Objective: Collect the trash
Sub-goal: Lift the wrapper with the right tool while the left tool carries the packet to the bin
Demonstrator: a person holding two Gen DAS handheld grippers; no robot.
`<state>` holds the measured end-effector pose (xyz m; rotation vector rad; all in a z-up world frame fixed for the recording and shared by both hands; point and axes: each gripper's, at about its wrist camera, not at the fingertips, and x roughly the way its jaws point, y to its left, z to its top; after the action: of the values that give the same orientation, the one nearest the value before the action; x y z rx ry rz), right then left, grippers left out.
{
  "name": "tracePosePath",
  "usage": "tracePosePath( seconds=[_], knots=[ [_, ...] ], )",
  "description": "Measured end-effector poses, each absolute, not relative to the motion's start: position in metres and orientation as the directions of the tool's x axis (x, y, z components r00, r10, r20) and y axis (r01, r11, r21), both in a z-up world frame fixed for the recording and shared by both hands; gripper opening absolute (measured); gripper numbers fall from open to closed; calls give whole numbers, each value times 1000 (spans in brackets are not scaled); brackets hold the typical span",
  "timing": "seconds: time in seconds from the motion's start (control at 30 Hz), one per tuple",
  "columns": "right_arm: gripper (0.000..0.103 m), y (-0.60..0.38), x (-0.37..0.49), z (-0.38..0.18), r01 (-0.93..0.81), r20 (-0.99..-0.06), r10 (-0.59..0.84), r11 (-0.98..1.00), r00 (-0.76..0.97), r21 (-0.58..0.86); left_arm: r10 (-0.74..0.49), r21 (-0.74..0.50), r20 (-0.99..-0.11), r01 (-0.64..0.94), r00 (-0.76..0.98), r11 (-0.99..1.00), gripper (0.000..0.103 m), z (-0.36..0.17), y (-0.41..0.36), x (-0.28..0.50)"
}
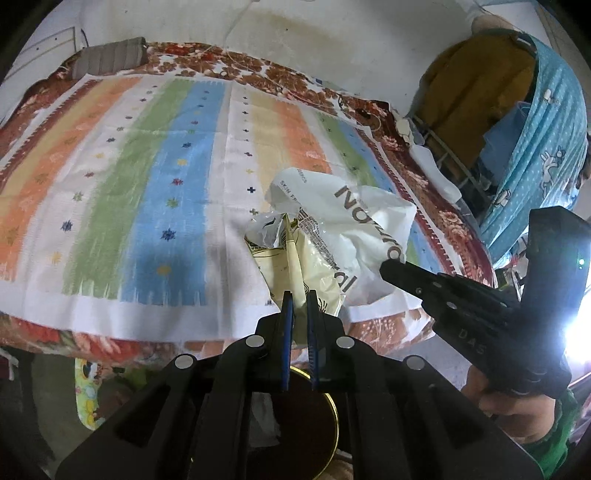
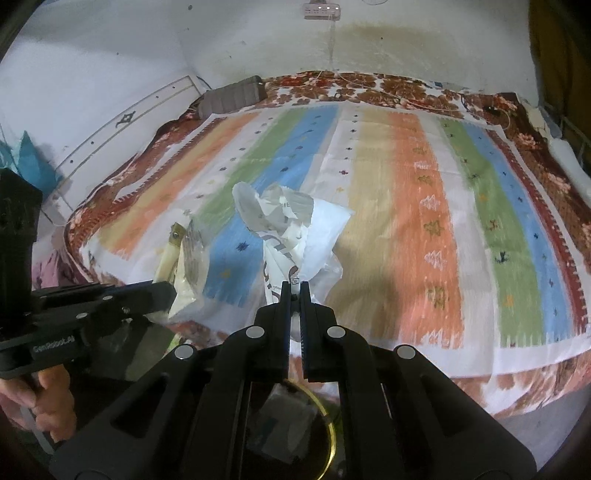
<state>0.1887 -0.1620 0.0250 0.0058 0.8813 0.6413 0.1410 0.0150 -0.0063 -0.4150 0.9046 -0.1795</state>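
- Nearest to me, under both grippers, I see a dark round bin with a gold rim and crumpled pale scraps inside; it sits below the near edge of the bed.
- My left gripper has its fingers clenched on the lower edge of a cream-yellow plastic wrapper, which lies at the bed's near edge. In the right wrist view the same wrapper shows at the tip of the left gripper.
- My right gripper has its fingers clamped on a twisted bit of a crumpled white plastic bag with grey lettering. In the left wrist view that bag lies just right of the wrapper, touching it, with the right gripper's tip pressed into its right side.
- Both pieces of trash rest on a striped bedsheet in orange, green, blue and cream bands, spread over a brown floral blanket.
- At the far side of the bed lies a grey ribbed cushion against the white wall.
- High on that wall I see a white power strip.
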Motion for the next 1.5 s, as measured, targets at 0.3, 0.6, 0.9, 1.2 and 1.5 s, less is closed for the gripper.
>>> tracePosePath(
  seconds=[0.3,0.6,0.9,1.2,1.5],
  knots=[
    [3,-172,161,21,-511,-709,532,814,462,277,-325,-429,-714,-21,621,903,6,-10,17,111],
    [3,-180,132,15,-524,-701,556,798,447,298,-336,-420,-708,12,622,907,6,-16,11,76],
    [3,-180,93,-6,-531,-725,552,792,411,302,-315,-396,-743,-8,590,918,7,-33,4,52],
    [3,-172,66,-33,-529,-774,500,809,388,257,-270,-344,-819,-56,507,937,7,-60,-5,41],
    [4,-175,61,-61,-471,-828,438,846,350,249,-242,-310,-877,-103,414,945,7,-95,-17,33]
  ],
)
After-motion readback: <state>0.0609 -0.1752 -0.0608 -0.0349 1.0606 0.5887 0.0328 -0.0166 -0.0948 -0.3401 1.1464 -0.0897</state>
